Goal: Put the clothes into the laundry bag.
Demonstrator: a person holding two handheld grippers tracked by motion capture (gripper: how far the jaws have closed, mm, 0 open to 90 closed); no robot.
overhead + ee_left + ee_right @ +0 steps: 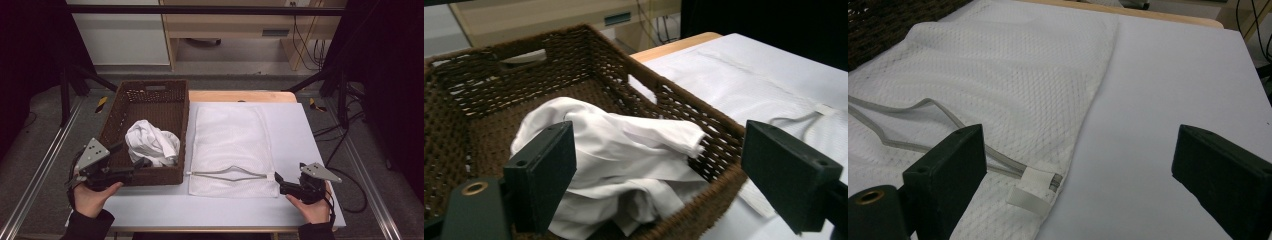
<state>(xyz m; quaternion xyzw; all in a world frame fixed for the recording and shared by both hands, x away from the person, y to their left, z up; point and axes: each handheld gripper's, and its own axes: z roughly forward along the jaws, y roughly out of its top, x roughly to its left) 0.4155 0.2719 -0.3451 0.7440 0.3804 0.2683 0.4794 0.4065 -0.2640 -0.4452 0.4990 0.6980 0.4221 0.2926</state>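
Note:
A brown wicker basket (112,120) stands on the left of the table with a crumpled white cloth (150,142) inside it. My left gripper (134,155) is open at the basket's near right corner, its jaws on either side of the cloth (624,145) and the basket wall (719,150). A white mesh laundry bag (230,130) lies flat to the right of the basket, its grey zipper (230,172) partly open along the near end. My right gripper (278,184) is open and empty by the bag's near right corner, close to the zipper's white tab (1035,192).
A white sheet covers the table (300,140), with bare room right of the bag (1168,90) and along the front edge. Metal frame rails run down both sides. Wooden furniture and cables (305,45) lie beyond the table's far edge.

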